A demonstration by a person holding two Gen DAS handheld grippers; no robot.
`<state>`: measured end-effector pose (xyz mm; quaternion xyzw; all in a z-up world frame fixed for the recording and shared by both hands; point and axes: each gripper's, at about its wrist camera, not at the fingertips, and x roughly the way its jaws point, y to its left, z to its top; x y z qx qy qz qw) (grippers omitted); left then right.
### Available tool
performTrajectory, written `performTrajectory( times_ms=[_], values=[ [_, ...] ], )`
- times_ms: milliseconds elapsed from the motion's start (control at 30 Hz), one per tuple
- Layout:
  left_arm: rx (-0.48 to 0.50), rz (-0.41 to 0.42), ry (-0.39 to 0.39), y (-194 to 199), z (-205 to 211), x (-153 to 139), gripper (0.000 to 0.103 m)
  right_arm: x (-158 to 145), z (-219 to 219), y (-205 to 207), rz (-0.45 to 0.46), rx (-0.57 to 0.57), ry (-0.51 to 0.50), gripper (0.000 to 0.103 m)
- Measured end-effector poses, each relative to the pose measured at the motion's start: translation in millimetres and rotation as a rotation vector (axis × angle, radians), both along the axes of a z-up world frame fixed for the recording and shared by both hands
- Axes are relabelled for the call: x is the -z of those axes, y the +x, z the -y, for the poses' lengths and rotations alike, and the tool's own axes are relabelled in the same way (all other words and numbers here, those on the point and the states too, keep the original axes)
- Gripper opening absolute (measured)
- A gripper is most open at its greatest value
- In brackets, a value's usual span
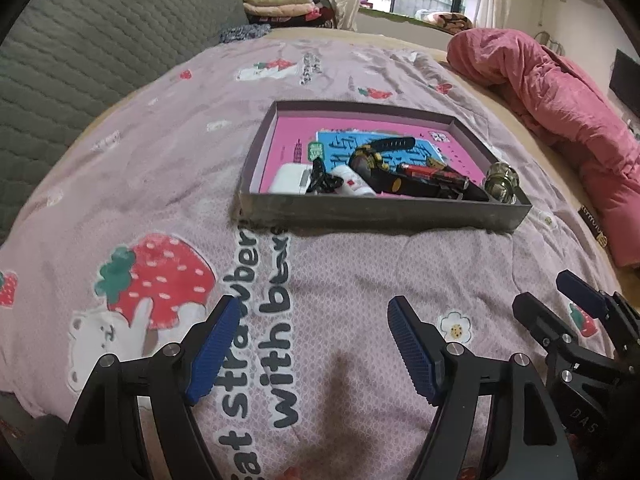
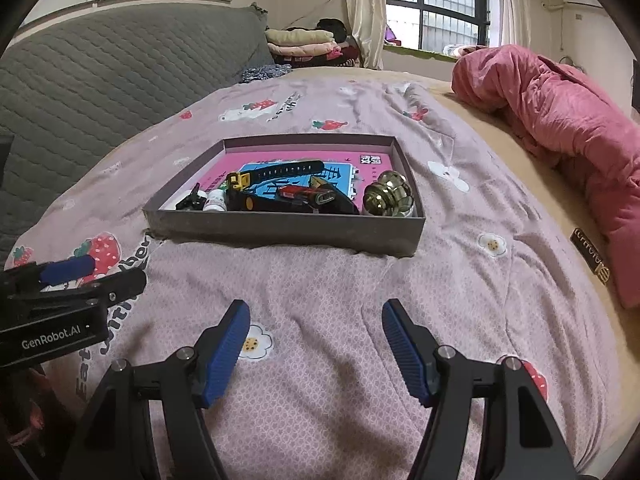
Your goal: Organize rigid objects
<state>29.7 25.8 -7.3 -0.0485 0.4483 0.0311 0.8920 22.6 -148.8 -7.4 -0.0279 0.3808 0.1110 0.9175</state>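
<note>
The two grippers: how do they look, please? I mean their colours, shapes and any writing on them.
Both look alike. The left gripper and the right gripper each have two black, angular finger arms with silver pivot screws, tipped by blue ribbed pads. The left one's black body carries white lettering "GenRobot.AI" in the right wrist view. No cables or sleeves show.

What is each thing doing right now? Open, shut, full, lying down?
Left tongs: open, holding nothing.
Right tongs: open, holding nothing.
Box: no lid, resting on the quilt, holding several things.
Brass knob: in the box's right corner.
Watch: lying flat in the box.
White bottle: lying in the box.
Quilt: spread out, wrinkled.
</note>
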Motion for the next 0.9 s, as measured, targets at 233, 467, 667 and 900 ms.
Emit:
performTrajectory(
  times_ms=[233, 467, 667, 900],
  values=[
    [0.012, -0.007, 0.009, -2, 2, 8, 0.077, 4, 0, 2, -0.003, 0.011, -0.012, 0.068],
    [0.016, -0.022, 0.006, 0, 4, 13, 0.077, 9, 2, 4, -0.008, 0.028, -0.009, 0.068],
    [0.019, -0.015, 0.008, 0, 4, 14, 0.077, 10, 1, 2, 0.008, 0.017, -0.019, 0.068],
    [0.017, 0.007, 0.029, -2, 5, 15, 0.077, 7, 1, -1, 0.035, 0.031, -0.017, 0.068]
  ],
)
